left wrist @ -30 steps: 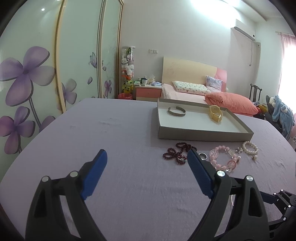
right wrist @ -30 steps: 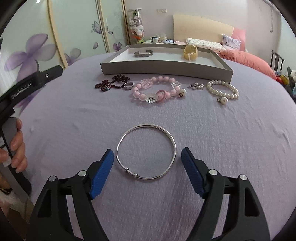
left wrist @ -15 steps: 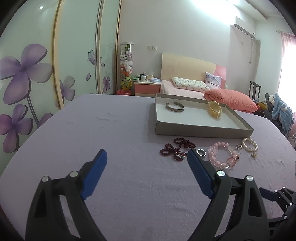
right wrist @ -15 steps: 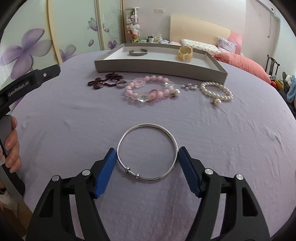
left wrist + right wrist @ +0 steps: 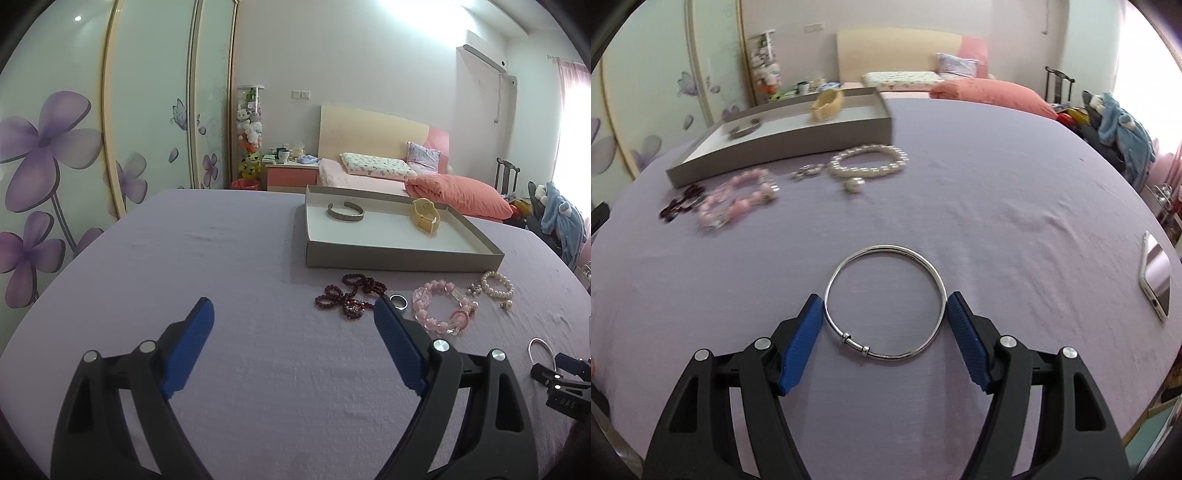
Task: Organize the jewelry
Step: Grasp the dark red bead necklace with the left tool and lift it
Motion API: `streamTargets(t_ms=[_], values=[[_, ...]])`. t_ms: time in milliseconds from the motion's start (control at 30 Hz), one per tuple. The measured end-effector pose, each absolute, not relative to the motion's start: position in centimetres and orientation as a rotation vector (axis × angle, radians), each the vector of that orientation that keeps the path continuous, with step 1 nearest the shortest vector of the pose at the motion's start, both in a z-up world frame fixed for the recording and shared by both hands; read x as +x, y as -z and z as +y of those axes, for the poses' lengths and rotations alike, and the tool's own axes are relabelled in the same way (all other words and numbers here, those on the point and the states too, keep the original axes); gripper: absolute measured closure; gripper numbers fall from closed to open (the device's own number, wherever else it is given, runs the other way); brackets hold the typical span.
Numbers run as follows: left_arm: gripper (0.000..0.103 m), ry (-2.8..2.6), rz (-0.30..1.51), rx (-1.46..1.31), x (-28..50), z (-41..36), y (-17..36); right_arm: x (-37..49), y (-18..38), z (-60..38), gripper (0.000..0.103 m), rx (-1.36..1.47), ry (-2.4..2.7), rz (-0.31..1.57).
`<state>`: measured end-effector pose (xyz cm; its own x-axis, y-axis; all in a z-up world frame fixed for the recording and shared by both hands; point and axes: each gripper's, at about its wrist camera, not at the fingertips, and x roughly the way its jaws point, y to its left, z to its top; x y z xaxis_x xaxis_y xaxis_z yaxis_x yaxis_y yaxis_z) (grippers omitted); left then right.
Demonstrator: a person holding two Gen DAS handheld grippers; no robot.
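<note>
A thin silver bangle [image 5: 884, 301] sits between the blue pads of my right gripper [image 5: 884, 314], which touch it on both sides and are shut on it. The bangle also shows in the left wrist view [image 5: 540, 350]. My left gripper [image 5: 293, 314] is open and empty above the purple cloth. A grey tray [image 5: 402, 257] holds a silver cuff [image 5: 344, 212] and a yellow watch [image 5: 425, 219]. In front of the tray lie dark red beads [image 5: 347, 295], a ring [image 5: 399, 301], a pink bead bracelet [image 5: 441, 308] and a pearl bracelet [image 5: 496, 284].
A phone [image 5: 1156, 275] lies near the table's right edge. The table is covered with purple cloth [image 5: 221, 258]. A bed and wardrobe doors stand behind.
My right gripper has closed on the silver bangle and swung to the right, so the tray now sits to its left. The left gripper stays open.
</note>
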<state>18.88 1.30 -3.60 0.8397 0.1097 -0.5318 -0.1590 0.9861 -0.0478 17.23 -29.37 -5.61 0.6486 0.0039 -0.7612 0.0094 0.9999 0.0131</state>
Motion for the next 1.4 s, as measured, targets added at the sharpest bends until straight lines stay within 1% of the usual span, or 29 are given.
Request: streamTargets(t_ms=[300,467,733,900,967,1000,1033,1200,1267,1300,1367,1400], values=[[0.017,-0.129,0.586,-0.084,19.6,0.8,3.8,17.3,5.7,-29.4,0.034,0.004,-0.003,0.851],[0.017,-0.108,0.667,-0.051,21.8,-0.4,4.6,17.0,5.8,-29.5,0.034,0.0,-0.013,0.843],[0.018,-0.11,0.842,-0.022,28.1,-2.5,6.9,16.9,5.8,-29.5,0.034,-0.003,-0.034,0.839],[0.023,-0.128,0.897,-0.13,31.1,-2.3,7.7,16.8,5.8,-29.5,0.034,-0.007,-0.042,0.837],[0.031,-0.142,0.911,-0.159,31.9,-2.1,8.0,16.8,5.8,-29.5,0.034,-0.009,-0.045,0.837],[0.033,-0.161,0.904,-0.147,32.2,-2.2,8.0,16.8,5.8,-29.5,0.034,-0.009,-0.046,0.836],[0.039,-0.159,0.902,-0.136,32.4,-2.4,8.1,16.8,5.8,-29.5,0.034,-0.009,-0.046,0.836],[0.054,-0.13,0.896,-0.109,32.3,-3.0,8.0,16.9,5.8,-29.4,0.034,-0.013,-0.051,0.836],[0.069,-0.125,0.895,-0.098,31.8,-3.1,7.9,16.9,5.8,-29.4,0.034,-0.013,-0.051,0.836],[0.075,-0.124,0.906,-0.087,31.6,-3.2,8.0,16.9,5.8,-29.3,0.034,-0.014,-0.051,0.836],[0.093,-0.114,0.901,-0.068,31.0,-2.9,8.0,16.8,5.8,-29.3,0.034,-0.016,-0.053,0.836],[0.094,-0.108,0.901,-0.074,30.8,-2.7,8.0,16.8,5.8,-29.3,0.034,-0.016,-0.054,0.836]])
